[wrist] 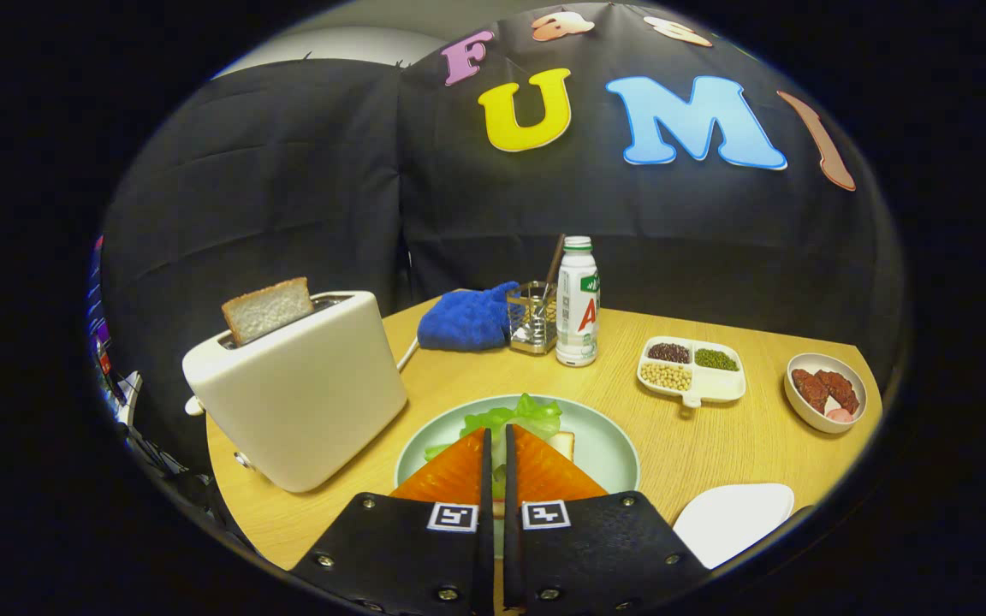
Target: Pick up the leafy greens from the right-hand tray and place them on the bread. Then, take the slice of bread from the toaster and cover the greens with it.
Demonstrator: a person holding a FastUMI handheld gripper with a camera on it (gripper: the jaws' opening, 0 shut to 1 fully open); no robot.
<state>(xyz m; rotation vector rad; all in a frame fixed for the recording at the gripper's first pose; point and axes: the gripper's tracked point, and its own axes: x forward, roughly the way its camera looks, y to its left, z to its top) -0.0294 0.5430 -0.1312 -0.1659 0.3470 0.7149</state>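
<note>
A pale green plate [608, 445] lies just ahead on the wooden table, with a slice of bread [563, 443] peeking out beside my right finger. Leafy greens [514, 417] lie over that bread, spreading beyond my fingertips, and a strip of green shows in the narrow gap between the fingers. My gripper [497, 432] is over the plate, its fingers nearly together and pressing on the greens. To the left stands a white toaster [305, 402] with a bread slice [268, 308] sticking up from its slot.
A white tray [733, 518] lies at the right near the table edge. Beyond the plate stand a bottle [579, 304], a wire utensil holder [532, 318] and a blue mitt [469, 318]. A divided dish of beans [691, 370] and a bowl [827, 392] sit far right.
</note>
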